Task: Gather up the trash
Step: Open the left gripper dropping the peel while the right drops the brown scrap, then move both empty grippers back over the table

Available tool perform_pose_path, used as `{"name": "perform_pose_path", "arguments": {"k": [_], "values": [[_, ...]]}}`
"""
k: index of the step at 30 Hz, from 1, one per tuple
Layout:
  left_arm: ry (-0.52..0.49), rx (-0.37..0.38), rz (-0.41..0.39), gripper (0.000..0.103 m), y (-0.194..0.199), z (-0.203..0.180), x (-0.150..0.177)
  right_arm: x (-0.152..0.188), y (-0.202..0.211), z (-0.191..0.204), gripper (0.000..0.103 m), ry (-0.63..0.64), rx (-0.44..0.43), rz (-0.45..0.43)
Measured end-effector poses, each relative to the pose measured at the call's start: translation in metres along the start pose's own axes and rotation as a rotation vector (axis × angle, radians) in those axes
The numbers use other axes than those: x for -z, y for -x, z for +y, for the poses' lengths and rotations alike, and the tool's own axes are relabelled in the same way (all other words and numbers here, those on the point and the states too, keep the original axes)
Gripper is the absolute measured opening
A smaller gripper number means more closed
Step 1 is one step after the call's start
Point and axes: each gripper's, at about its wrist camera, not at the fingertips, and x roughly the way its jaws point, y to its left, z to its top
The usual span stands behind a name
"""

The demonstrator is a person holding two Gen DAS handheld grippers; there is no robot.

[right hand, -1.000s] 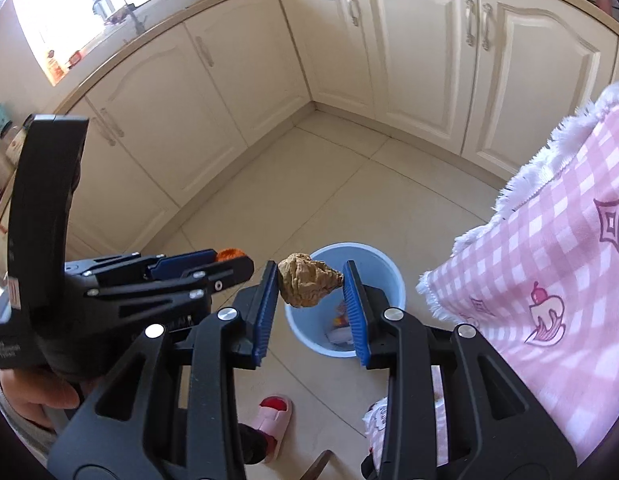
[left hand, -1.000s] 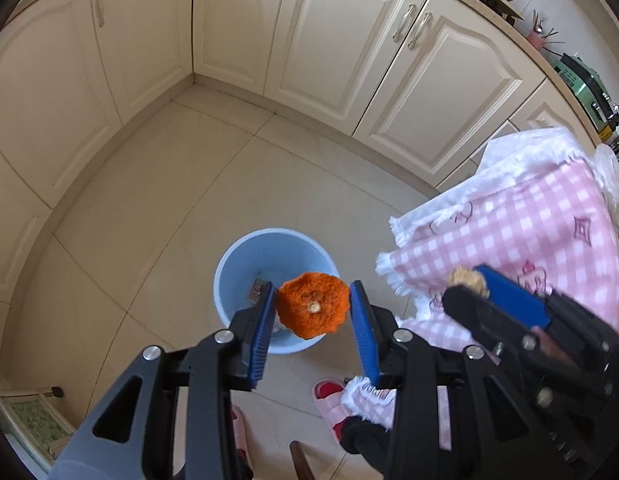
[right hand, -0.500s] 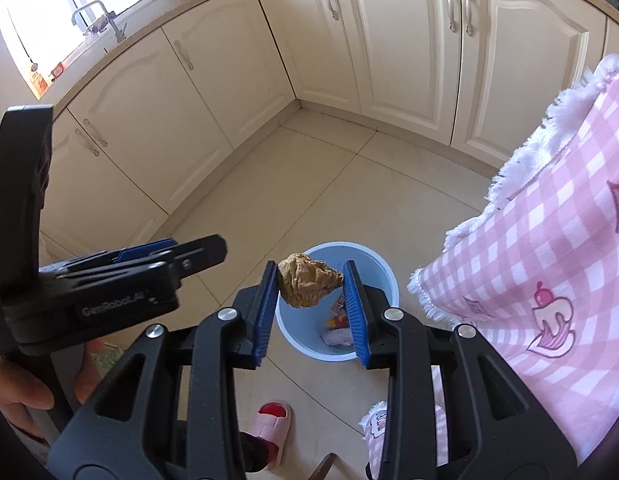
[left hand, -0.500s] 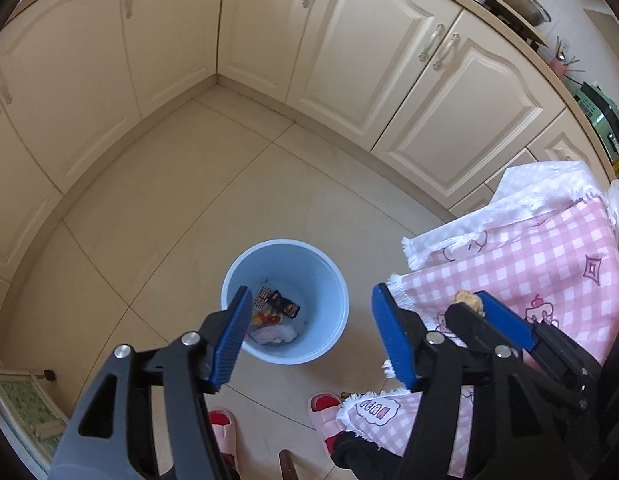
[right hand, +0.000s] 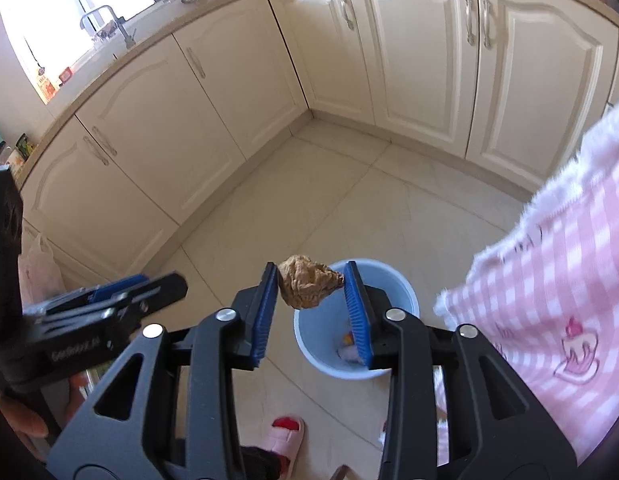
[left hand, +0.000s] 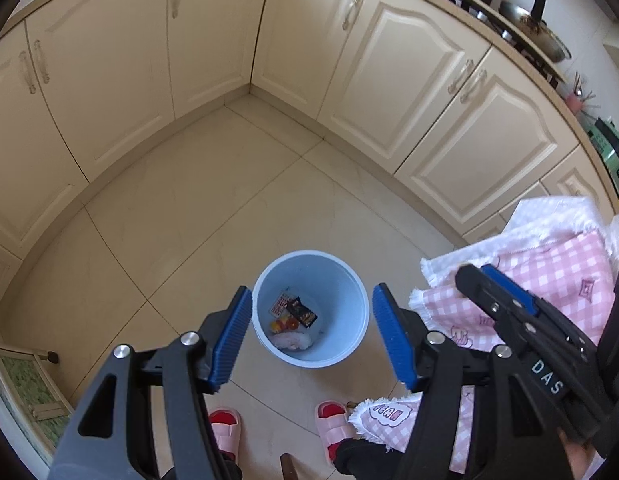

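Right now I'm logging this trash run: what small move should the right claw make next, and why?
Probably let the right claw finish opening. Its jaws are opening with the crumpled brown paper wad between them, over the near rim of the blue bin; the left claw already hangs empty.

Left gripper (left hand: 312, 336) and right gripper (right hand: 311, 312): black angular frames with triangular cut-outs, silver screw heads, ribbed blue finger pads (left hand: 231, 340); white lettering along one arm. Wearer: pink slippers (left hand: 226, 430) with red toe openings, dark trouser cuffs.
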Motion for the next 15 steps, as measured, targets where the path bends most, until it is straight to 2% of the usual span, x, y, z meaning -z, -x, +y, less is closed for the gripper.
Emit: {"name": "perform_pose_path", "arguments": {"k": [8,15], "values": [[-0.018,0.046,-0.065,0.062,0.043,-0.010,-0.002,-0.010,0.037,0.009,0.051,0.005,0.002,-0.084],[-0.052,0.066,-0.113,0.063,0.085,-0.030,0.012,-0.001,0.101,0.013,0.055,0.008,0.010,-0.167]]}}
